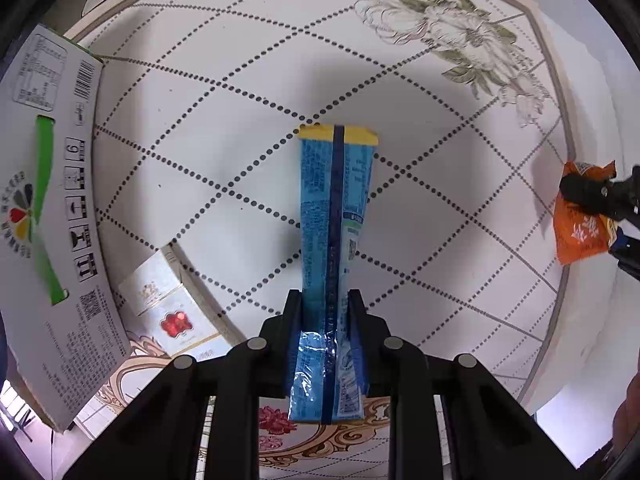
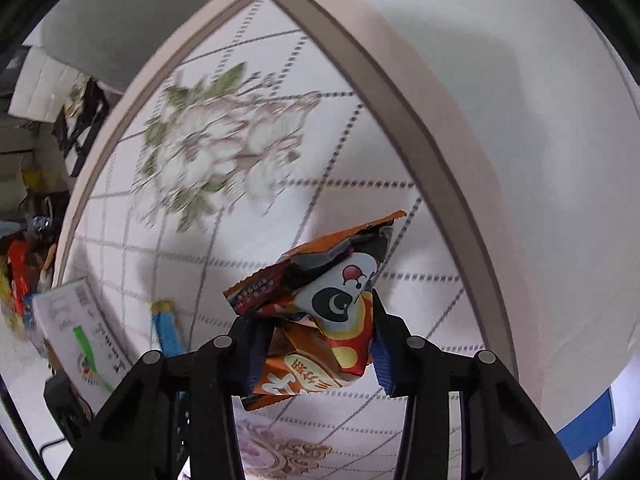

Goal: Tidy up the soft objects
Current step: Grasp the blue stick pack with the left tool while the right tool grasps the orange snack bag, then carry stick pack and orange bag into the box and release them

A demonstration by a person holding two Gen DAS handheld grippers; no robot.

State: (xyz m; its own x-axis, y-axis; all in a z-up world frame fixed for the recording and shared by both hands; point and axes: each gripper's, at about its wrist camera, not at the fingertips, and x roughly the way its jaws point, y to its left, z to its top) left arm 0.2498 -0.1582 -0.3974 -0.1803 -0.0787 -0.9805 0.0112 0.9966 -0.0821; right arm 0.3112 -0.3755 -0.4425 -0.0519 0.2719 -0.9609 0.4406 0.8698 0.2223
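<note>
My left gripper (image 1: pixel 325 300) is shut on a long blue snack packet (image 1: pixel 334 216) with a yellow end, held above the patterned floor tile. My right gripper (image 2: pixel 316 312) is shut on a crumpled orange snack packet (image 2: pixel 320 300) with a black-and-white cartoon face. The orange packet (image 1: pixel 580 220) and the right gripper's fingers (image 1: pixel 596 194) also show at the right edge of the left wrist view. The blue packet (image 2: pixel 166 328) shows at lower left of the right wrist view.
A white cardboard box (image 1: pixel 44 220) with a green stripe stands at the left; it also shows in the right wrist view (image 2: pixel 80 332). A small white and gold box (image 1: pixel 168 304) with a red emblem lies beside it. The floor has a flower-patterned tile (image 1: pixel 452 36) with a beige border.
</note>
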